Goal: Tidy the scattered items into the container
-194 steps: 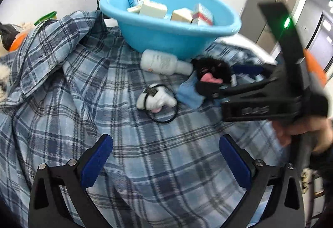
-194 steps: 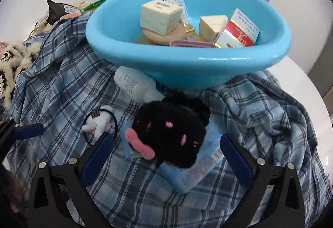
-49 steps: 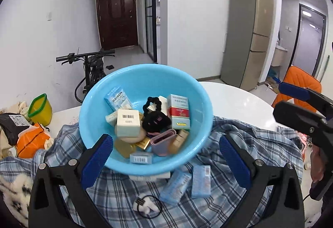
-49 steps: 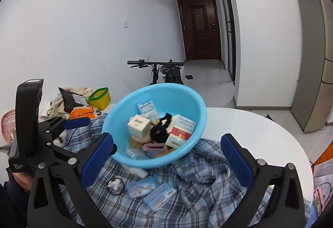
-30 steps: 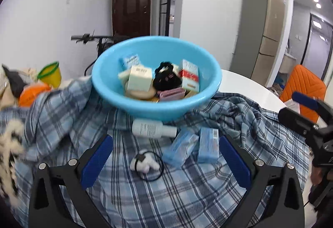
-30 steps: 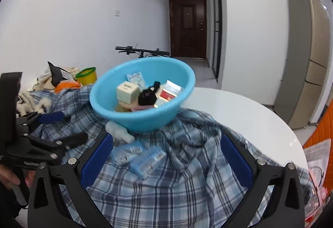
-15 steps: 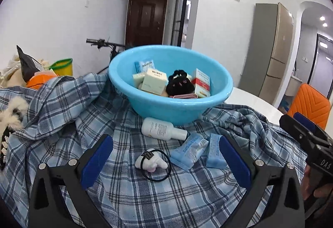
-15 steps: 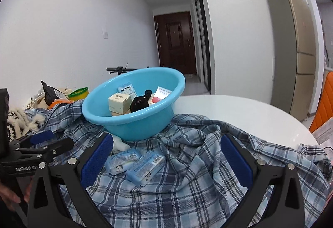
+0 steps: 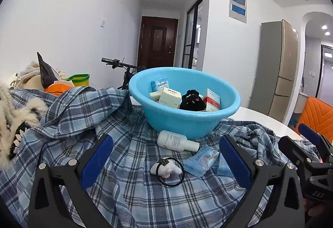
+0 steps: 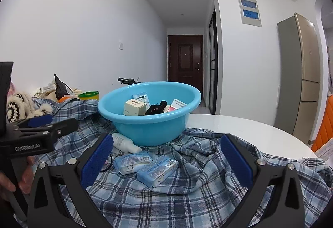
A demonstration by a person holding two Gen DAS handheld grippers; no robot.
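Trouble could be caused by loose plaid cloth (image 10: 187, 196) being snagged when 2 blue packets (image 10: 145, 163) beside the basin (image 10: 149, 130) are pinched; both left gripper (image 9: 166, 161) and right gripper (image 10: 166, 159) are held spread, empty.

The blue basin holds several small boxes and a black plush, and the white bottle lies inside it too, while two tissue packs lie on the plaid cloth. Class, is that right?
Not quite. The white bottle is not in the blue basin; it lies on the plaid cloth against the basin's base, as the left wrist view shows. The small boxes and black plush are in the basin, and the two tissue packs lie on the cloth.
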